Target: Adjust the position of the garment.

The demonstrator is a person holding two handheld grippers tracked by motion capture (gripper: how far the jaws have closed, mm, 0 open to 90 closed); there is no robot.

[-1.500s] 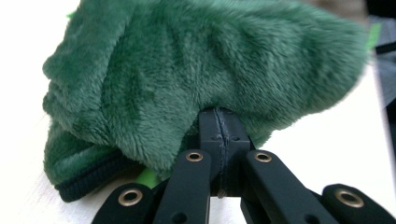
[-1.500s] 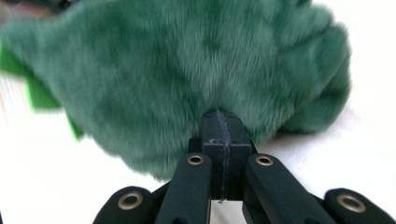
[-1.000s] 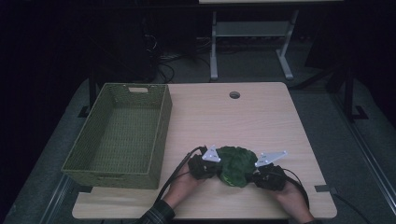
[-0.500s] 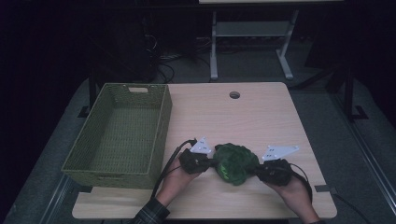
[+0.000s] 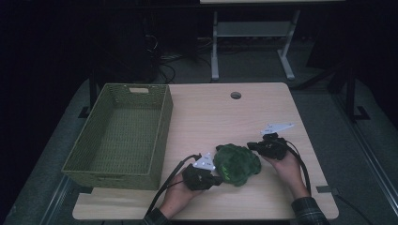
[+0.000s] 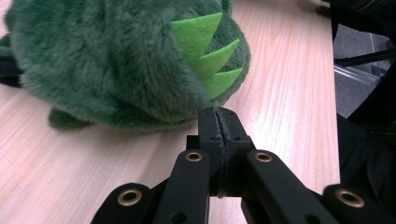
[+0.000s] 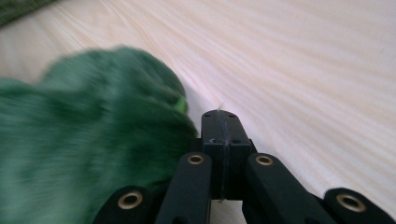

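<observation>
A green plush dinosaur (image 5: 237,164) lies on the wooden table (image 5: 211,112) near its front edge. Light green felt spikes (image 6: 205,51) run along its back. My left gripper (image 5: 218,181) sits at the toy's near left side. Its jaws are shut with nothing between them, and the tips (image 6: 219,116) rest right under the plush (image 6: 116,60). My right gripper (image 5: 251,146) is at the toy's far right side, also shut and empty. Its tips (image 7: 220,121) lie beside the blurred green fur (image 7: 84,140).
An empty green woven basket (image 5: 117,131) stands on the left part of the table. A round cable hole (image 5: 235,95) sits near the far edge. Bare wood stretches between the basket and the toy. A metal desk frame (image 5: 216,42) stands beyond the table.
The right hand has swung away from the front edge to the toy's far right side. The left hand has shifted nearer the front edge, pointing at the toy. The toy has barely moved.
</observation>
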